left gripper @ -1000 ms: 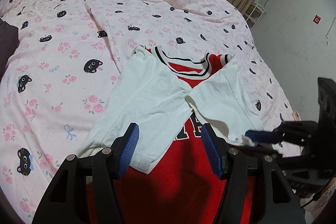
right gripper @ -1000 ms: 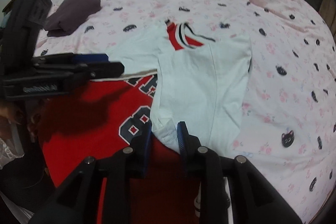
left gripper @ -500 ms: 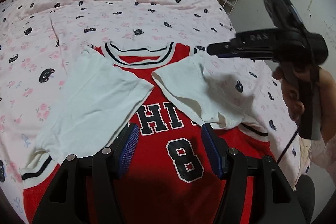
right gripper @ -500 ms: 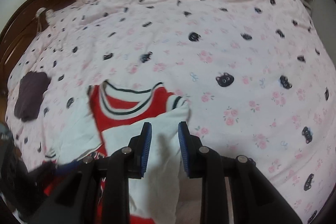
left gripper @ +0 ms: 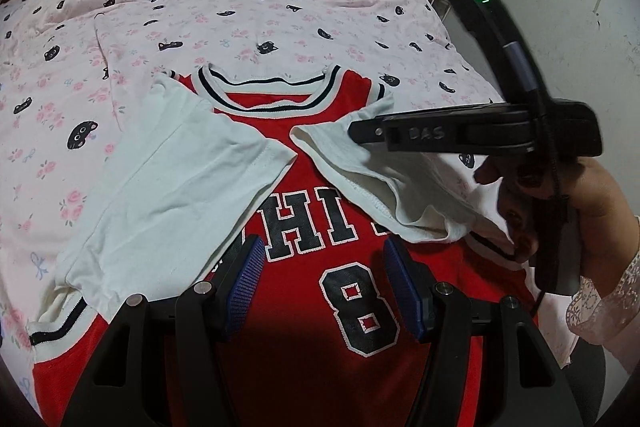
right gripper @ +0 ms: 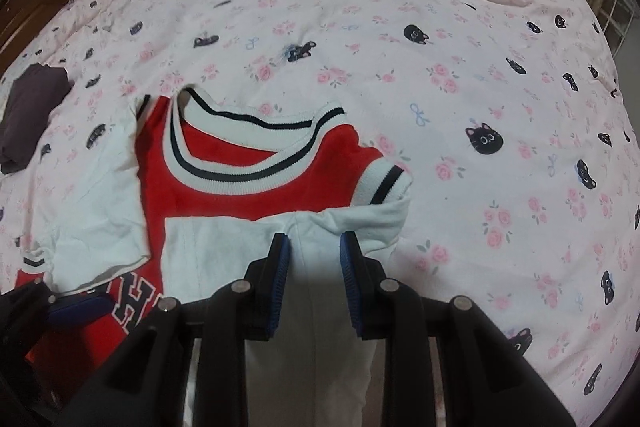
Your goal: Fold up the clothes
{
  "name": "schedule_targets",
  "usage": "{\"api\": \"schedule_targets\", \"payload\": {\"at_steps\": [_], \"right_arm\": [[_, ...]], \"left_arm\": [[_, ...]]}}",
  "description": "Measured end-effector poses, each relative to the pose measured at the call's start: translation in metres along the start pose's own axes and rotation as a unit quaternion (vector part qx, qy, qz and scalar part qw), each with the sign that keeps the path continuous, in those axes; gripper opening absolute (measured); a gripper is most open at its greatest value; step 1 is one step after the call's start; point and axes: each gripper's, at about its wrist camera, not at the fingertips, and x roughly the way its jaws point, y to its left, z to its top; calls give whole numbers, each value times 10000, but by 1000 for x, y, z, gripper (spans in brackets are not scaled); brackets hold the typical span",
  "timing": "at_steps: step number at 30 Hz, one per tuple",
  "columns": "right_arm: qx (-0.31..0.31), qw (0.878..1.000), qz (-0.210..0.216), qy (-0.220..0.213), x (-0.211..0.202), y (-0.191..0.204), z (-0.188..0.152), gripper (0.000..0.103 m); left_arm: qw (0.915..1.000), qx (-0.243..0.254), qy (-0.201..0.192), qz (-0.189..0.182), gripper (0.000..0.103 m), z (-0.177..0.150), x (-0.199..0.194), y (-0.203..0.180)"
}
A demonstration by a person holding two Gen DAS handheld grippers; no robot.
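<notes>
Jersey flat on bed, both sleeves folded in. Left claw half open, empty, above chest. Right claw narrowly open over right sleeve; grip unclear. Soft, light, limp knit: pinch hem or shoulder seams.

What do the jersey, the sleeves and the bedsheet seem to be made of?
Jersey: matte red knit, ribbed striped collar, likely cotton or polyester.
Sleeves: thin white jersey cotton, stitched hems, soft creases.
Bedsheet: smooth printed woven cloth, probably cotton; wrinkles finely.
</notes>
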Motion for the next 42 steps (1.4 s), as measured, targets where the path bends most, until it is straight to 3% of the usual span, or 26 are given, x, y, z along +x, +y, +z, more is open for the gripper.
{"api": "schedule_targets", "payload": {"at_steps": [6,13,18,24,30,34,40,42], "right_arm": [[4,9986,347,-402,-51,-2,-18,28],[-808,9967,-75,86,-52,23,-60,28],[-1264,9920,-20,44,-63,40,-85,28],[-1805,9831,-238,211,-57,54,-103,27],[-1680,9855,-195,122,-64,54,-95,27],[-1329,9910,128,-77,-77,52,-83,27],[-1003,9945,286,98,-61,56,-87,29],[-960,9948,260,202,-52,58,-94,34]], "left_arm": [[9999,-104,-62,-85,57,2,-3,2],[9999,-122,-83,-52,57,3,-4,3],[9997,-171,-162,-46,57,5,-12,7],[9995,-221,-229,-53,57,7,-18,13],[9994,-242,-263,-33,57,8,-24,18],[9990,-309,-323,81,57,8,-32,27],[9977,-487,-353,307,57,6,-41,42],[9973,-552,-346,347,58,5,-41,47]]}}
